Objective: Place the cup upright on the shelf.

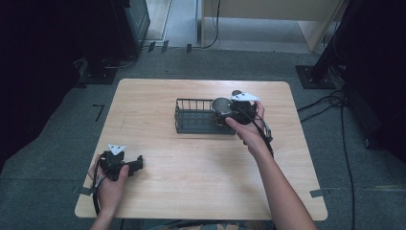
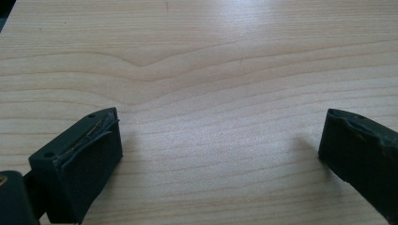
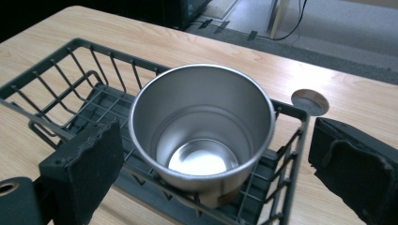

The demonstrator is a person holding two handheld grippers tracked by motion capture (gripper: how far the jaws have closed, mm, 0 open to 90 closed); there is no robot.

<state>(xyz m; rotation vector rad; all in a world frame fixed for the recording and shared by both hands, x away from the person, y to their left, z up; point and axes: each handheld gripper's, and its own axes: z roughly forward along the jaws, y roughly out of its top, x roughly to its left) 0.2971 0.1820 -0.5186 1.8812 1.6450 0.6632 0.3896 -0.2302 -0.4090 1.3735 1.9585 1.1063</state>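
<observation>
A shiny steel cup (image 3: 202, 126) stands upright and empty in the right end of a dark wire rack (image 3: 70, 61). My right gripper (image 3: 216, 136) is open, with one jaw on each side of the cup and a gap to its wall on both. In the high view the cup (image 1: 221, 104) sits in the rack (image 1: 191, 103) at the table's middle back, with the right gripper (image 1: 230, 114) right at it. My left gripper (image 1: 136, 164) lies low at the front left, open over bare wood (image 2: 220, 124).
A small round disc (image 3: 309, 101) lies on the wooden table (image 1: 191, 158) just beyond the rack's right end. Cables and dark stands are on the floor around the table.
</observation>
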